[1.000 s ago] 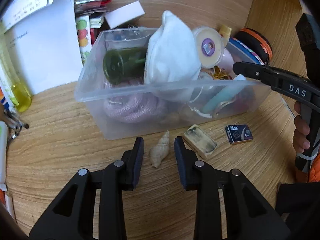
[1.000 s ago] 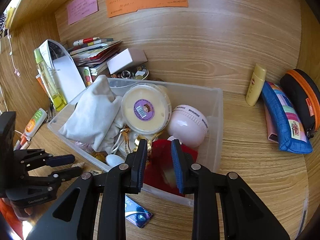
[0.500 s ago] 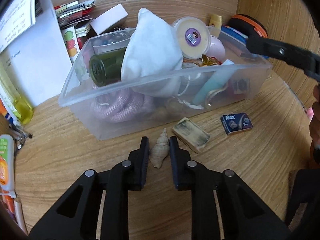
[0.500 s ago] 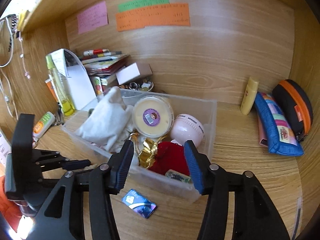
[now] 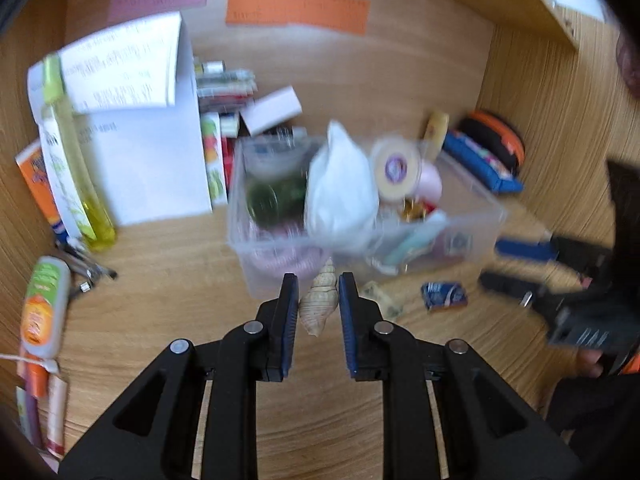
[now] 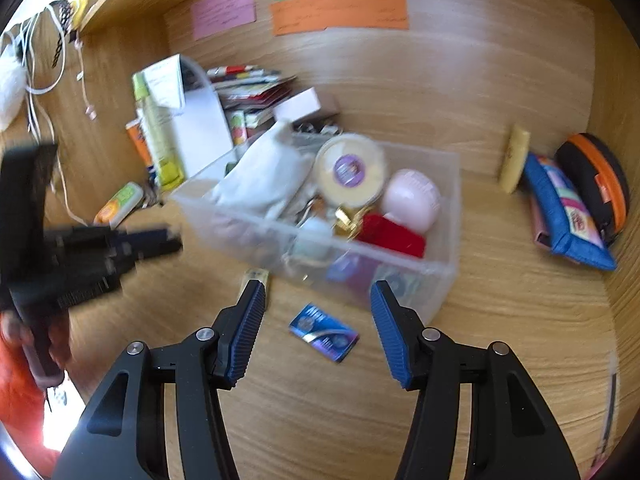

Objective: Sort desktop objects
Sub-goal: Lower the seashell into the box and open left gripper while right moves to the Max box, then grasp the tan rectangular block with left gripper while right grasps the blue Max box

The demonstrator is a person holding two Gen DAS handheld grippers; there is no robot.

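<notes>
A: Where is the cream spiral seashell (image 5: 319, 303)?
B: At the centre of the frame, clamped in the left gripper (image 5: 318, 280), before the clear plastic bin (image 5: 280, 246).
A: And the right gripper (image 6: 318, 295)?
B: It has just been opening, empty, above the small blue packet (image 6: 323, 337) on the wooden worktop (image 6: 500, 320).

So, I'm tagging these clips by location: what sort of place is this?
Probably a home or dorm study desk set in a wooden alcove: sticky notes on the back panel, a stack of books, and a clear plastic bin full of odds and ends.
</notes>
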